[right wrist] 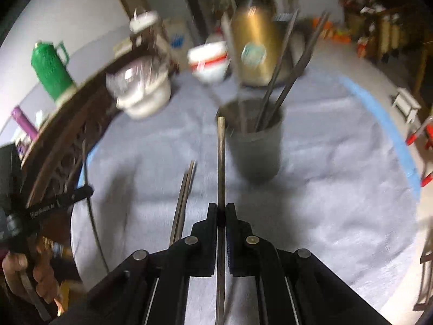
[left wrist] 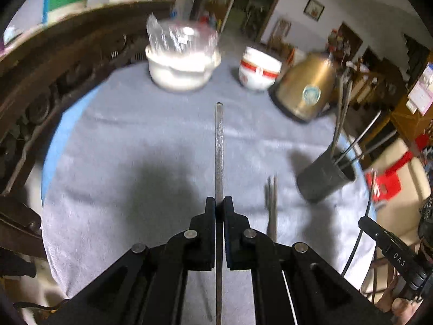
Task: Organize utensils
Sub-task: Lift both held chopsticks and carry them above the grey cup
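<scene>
My left gripper [left wrist: 219, 203] is shut on a thin metal chopstick [left wrist: 219, 146] that points forward above the grey cloth. My right gripper [right wrist: 221, 210] is shut on another chopstick [right wrist: 221, 159], whose tip is close to the rim of the dark holder cup [right wrist: 255, 151]. The cup [left wrist: 324, 178] stands at the right in the left wrist view and holds several metal utensils [right wrist: 284, 81]. A pair of chopsticks [left wrist: 271, 205] lies on the cloth right of my left gripper; it also shows left of my right gripper [right wrist: 184, 203].
A round table with a grey cloth [left wrist: 135, 140] carries a white lidded pot [left wrist: 181, 65], a red-banded white bowl [left wrist: 258, 69] and a gold kettle [left wrist: 305, 86] at the back. A dark carved wooden cabinet [left wrist: 40, 81] stands at the left with a green thermos [right wrist: 51, 70].
</scene>
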Tool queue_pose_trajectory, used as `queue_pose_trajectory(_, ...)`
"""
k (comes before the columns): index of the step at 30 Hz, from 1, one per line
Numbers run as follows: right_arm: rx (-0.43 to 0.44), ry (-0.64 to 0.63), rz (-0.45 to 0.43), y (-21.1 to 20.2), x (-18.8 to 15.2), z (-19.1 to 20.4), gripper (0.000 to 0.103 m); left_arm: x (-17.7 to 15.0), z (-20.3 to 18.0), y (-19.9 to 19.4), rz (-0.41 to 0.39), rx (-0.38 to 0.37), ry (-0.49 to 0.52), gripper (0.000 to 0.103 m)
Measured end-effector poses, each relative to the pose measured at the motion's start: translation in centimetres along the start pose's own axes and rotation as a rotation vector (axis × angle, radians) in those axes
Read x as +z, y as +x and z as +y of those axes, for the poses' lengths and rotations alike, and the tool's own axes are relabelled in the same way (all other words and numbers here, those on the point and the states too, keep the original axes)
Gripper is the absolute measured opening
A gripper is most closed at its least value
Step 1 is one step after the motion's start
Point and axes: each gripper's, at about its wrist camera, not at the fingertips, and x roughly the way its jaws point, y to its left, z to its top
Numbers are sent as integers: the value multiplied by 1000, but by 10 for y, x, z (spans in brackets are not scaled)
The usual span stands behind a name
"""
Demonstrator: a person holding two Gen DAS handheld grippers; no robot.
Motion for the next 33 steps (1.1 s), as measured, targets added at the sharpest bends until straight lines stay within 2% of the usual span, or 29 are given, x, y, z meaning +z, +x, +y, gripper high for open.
queue_pose_trajectory(5,-57,18,-132,-20,9,-5,6,0,2,-19,-170,-22,-7,5)
queue_pose_trajectory(11,-106,43,-221,-32,14,-12,6,4,-3,-17,-284,-62,-23,5)
queue_pose_trajectory(16,-146,47,-295,-39,14,-18,6,-1,-2,-12,-331,-47,-22,5)
queue_pose_trajectory(23,-167,36,-348,-34,20,-16,6,-8,-7,-2,-377,-25,13,5)
queue_pose_trajectory(33,-223,15,-445,-33,28,-18,6,2,-26,0,-470,27,75,5)
